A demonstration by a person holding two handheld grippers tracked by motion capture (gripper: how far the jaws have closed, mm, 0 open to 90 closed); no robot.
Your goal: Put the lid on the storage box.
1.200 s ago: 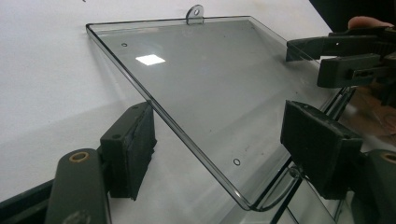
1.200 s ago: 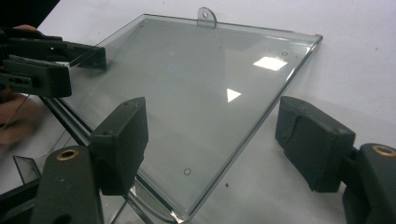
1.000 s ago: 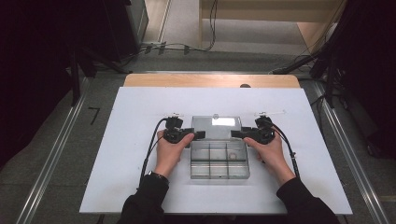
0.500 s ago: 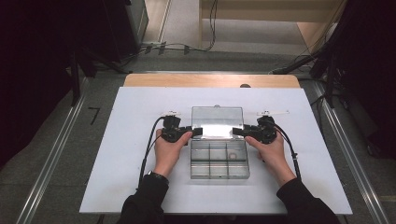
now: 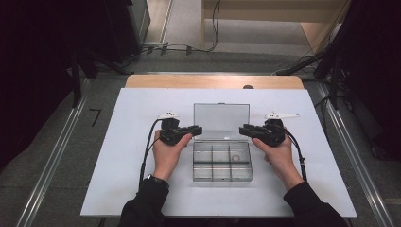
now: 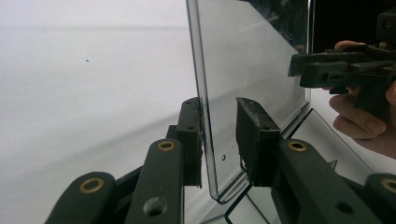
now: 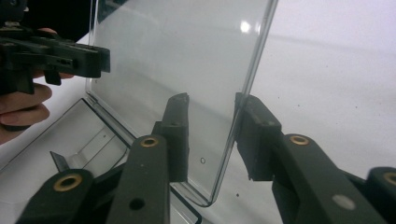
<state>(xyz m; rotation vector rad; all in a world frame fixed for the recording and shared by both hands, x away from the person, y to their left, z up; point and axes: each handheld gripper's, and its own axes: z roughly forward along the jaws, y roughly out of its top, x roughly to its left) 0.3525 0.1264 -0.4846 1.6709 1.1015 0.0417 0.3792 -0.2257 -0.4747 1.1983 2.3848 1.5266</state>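
Observation:
A clear plastic compartment box [image 5: 222, 163] sits mid-table with its lid [image 5: 221, 121] standing upright. My left gripper [image 5: 197, 128] is at the lid's left edge and my right gripper [image 5: 242, 128] at its right edge. In the left gripper view, the left gripper [image 6: 218, 105] straddles the lid [image 6: 252, 60], one jaw against it and the other apart, so it is open. The right gripper [image 7: 212, 100] straddles the lid [image 7: 182, 51] the same way, open with a gap. A small pinkish ring [image 5: 235, 158] lies in one compartment.
The box rests on a white board [image 5: 137, 113] over a wooden table [image 5: 213, 81]. Metal rails run along the floor on both sides, and cables lie on the floor beyond the table. Each gripper's cable trails back along the person's forearms.
The lid has swung up from a low tilt to upright, with both grippers staying at its side edges and shifting slightly toward the person.

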